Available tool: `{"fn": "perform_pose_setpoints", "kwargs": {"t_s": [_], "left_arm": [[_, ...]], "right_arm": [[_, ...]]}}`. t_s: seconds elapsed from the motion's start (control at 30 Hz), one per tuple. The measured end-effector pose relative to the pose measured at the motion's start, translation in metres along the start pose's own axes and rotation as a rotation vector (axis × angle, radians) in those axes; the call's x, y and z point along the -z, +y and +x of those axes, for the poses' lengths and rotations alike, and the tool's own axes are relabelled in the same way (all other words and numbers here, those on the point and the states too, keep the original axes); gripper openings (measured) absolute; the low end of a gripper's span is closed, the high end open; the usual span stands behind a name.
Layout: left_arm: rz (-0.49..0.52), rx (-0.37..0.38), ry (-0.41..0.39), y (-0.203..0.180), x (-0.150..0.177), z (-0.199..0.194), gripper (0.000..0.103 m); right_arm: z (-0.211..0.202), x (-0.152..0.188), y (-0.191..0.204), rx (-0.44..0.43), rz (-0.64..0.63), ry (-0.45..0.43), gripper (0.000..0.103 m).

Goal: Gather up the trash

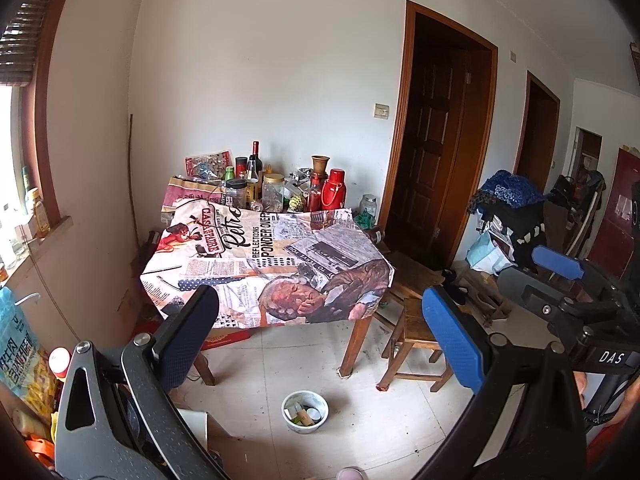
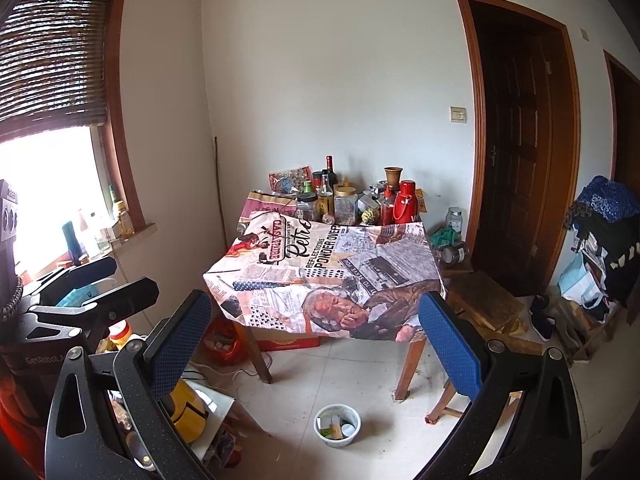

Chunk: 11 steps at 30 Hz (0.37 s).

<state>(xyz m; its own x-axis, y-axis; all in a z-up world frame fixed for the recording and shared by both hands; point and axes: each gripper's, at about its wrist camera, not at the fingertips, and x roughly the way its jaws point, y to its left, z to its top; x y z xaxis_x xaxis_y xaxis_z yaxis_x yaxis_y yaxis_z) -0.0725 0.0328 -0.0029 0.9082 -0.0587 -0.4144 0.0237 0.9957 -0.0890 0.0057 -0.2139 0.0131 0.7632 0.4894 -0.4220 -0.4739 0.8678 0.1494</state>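
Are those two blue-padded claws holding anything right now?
No. The left gripper and right gripper are both open and empty, with only floor and table visible between their fingers.

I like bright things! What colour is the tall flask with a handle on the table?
Red. The flask shows best in the right wrist view.

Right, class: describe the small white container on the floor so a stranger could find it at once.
Start at the table draped in a newspaper-print cloth. On the pale tiled floor just in front of it, between its front legs, sits a round white bowl holding small scraps. It is the only white, open-topped container there, standing apart from the wooden stool.
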Motion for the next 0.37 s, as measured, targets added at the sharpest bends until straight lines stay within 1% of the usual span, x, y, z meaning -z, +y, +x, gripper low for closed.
{"fn": "perform_pose_setpoints", "kwargs": {"t_s": [0.37], "left_arm": [[-0.003,-0.022,-0.016,-0.0010,0.0011,-0.0043,0.102]], "right_arm": [[-0.0007,0.0000,-0.0003,0.003,0.004,0.000,0.103]]}}
